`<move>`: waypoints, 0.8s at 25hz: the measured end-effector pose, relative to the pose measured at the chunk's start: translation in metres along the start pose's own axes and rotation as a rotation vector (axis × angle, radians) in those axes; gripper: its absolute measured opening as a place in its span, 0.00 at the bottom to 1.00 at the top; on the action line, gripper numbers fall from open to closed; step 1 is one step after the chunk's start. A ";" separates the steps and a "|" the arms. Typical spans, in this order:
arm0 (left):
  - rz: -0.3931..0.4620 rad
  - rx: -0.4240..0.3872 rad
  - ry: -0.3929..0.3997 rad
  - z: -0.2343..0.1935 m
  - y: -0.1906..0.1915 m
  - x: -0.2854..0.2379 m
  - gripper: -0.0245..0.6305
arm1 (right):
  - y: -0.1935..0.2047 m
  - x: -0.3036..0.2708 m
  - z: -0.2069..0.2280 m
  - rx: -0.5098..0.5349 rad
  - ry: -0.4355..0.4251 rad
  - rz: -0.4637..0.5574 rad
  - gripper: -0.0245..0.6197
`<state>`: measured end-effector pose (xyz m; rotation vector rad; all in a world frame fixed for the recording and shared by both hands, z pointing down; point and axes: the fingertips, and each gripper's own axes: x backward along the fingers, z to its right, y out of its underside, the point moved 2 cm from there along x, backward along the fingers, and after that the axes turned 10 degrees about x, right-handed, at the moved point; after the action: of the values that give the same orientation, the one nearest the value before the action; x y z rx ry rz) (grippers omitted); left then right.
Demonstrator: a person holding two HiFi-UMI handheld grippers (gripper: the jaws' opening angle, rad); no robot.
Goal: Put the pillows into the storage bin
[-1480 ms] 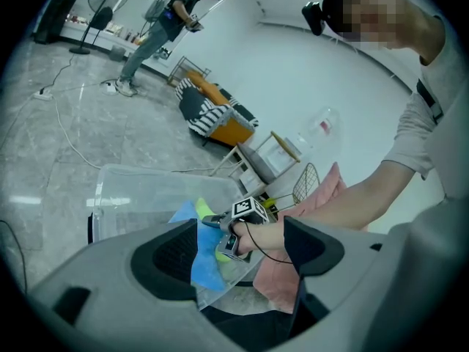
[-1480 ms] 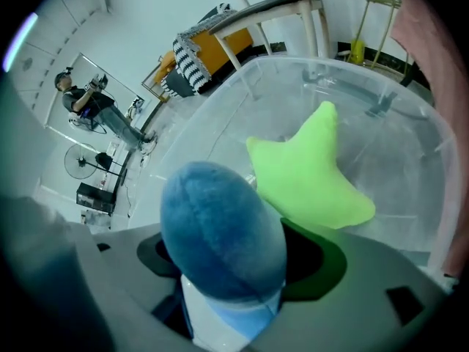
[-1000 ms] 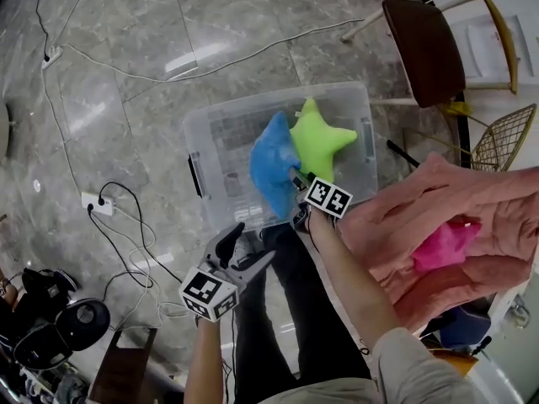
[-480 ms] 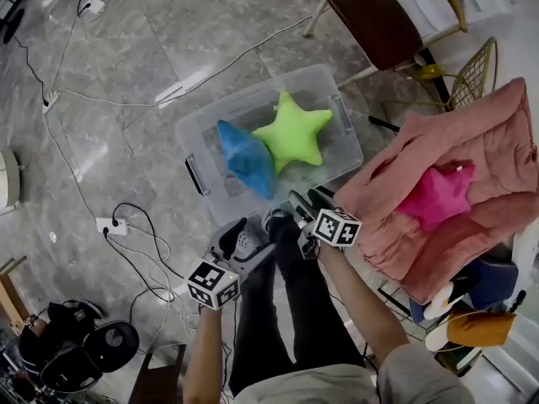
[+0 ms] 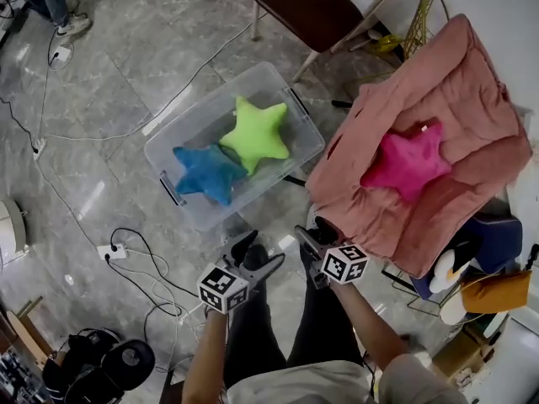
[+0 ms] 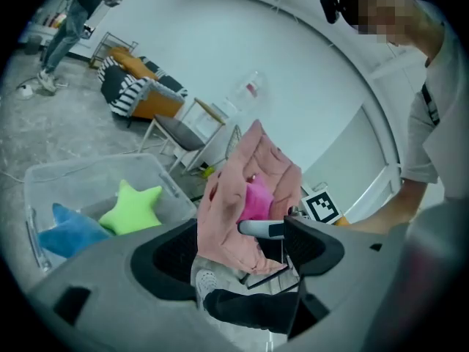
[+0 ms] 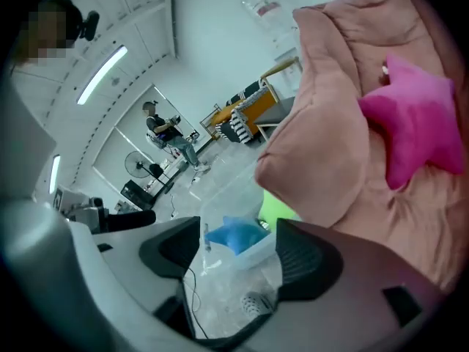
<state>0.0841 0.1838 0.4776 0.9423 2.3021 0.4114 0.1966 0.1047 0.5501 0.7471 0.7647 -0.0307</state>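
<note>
A clear storage bin [image 5: 296,112] stands on the grey floor with a blue star pillow [image 5: 205,172] and a green star pillow [image 5: 255,130] lying inside. A pink star pillow [image 5: 410,158] rests on a salmon blanket [image 5: 455,74] to the right. My left gripper [image 5: 257,251] and right gripper [image 5: 313,230] hover side by side in front of the bin, above the person's legs, both open and empty. In the left gripper view the left gripper [image 6: 238,259] frames the blanket [image 6: 220,211]. From the right gripper [image 7: 238,259] I see the pink star pillow [image 7: 418,130] up to the right and the blue star pillow [image 7: 234,235] ahead.
A brown chair [image 5: 307,7] stands behind the bin and a gold wire chair [image 5: 421,15] beside the blanket. Cables and a power strip [image 5: 107,251] lie on the floor at left. Dark equipment [image 5: 101,369] sits lower left. Another person [image 7: 168,134] stands far off.
My right gripper has pulled back from the blue pillow in the bin and risen. The left gripper has shifted too. The blue pillow now lies flat. The head view has swung toward the blanket.
</note>
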 end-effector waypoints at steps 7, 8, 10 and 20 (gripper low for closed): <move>-0.110 -0.093 0.078 0.063 0.001 -0.085 0.61 | -0.013 0.075 0.091 0.002 0.101 0.053 0.54; -0.115 -0.095 0.083 0.074 0.001 -0.099 0.61 | -0.016 0.086 0.108 -0.005 0.120 0.065 0.54; -0.128 -0.107 0.096 0.096 0.000 -0.127 0.60 | -0.024 0.109 0.142 -0.022 0.161 0.090 0.54; -0.259 -0.150 0.155 0.157 0.018 -0.258 0.61 | -0.061 0.200 0.306 -0.191 0.369 0.256 0.54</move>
<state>0.3386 0.0209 0.4746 0.5467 2.4528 0.5527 0.5148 -0.0846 0.5333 0.6698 1.0001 0.4158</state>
